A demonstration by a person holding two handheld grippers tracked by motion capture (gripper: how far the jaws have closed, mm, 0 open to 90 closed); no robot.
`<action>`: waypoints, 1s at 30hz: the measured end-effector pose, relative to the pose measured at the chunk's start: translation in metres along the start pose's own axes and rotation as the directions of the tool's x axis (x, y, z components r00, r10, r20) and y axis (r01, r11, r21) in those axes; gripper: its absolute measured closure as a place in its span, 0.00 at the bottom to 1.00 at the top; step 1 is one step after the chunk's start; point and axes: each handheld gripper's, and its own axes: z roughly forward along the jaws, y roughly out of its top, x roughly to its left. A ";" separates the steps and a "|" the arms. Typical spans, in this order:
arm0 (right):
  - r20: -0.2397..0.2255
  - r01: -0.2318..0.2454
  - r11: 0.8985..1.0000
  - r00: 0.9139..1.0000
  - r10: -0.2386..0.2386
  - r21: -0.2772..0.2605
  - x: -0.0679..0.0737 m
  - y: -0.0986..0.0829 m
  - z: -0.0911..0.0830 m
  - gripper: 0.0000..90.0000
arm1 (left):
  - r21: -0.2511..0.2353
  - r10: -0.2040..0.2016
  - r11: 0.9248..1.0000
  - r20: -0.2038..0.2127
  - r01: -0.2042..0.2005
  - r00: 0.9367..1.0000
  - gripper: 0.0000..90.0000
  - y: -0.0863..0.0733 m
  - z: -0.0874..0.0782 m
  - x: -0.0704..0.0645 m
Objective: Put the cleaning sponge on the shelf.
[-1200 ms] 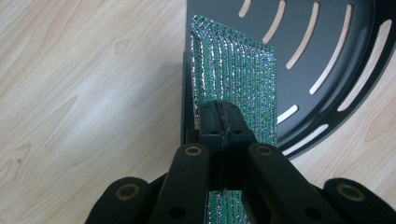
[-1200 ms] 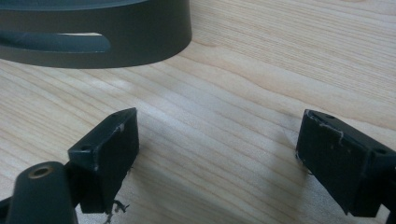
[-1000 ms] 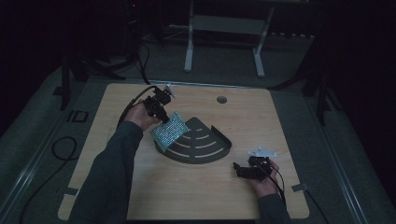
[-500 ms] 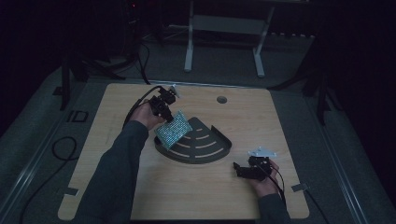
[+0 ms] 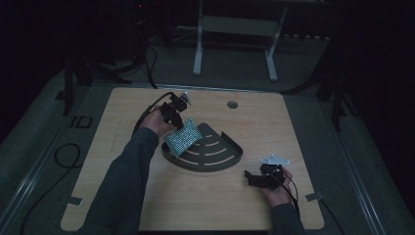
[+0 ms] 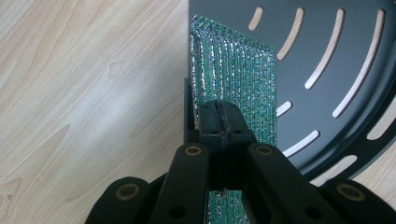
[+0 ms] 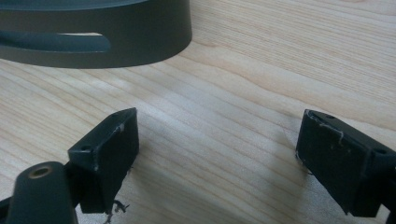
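Since before, we've tilted green mat (image 6: 236, 79) slightly over tray (image 5: 230, 155); left gripper (image 6: 219, 112) clamped on mat, right gripper (image 7: 217, 154) wide open, empty.

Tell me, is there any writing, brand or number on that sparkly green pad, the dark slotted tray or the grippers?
None can be read. The glittery green woven pad shows only its weave, the dark slotted fan-shaped metal tray is plain, and the left gripper and right gripper carry no lettering. A dark mark on the floor left of the wooden table is too blurred to read.
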 end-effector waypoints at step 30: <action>0.000 0.000 1.000 1.000 0.000 0.000 0.000 0.000 0.000 0.14 | 0.061 0.041 0.997 -0.046 -0.038 0.998 1.00 -0.005 0.022 -0.008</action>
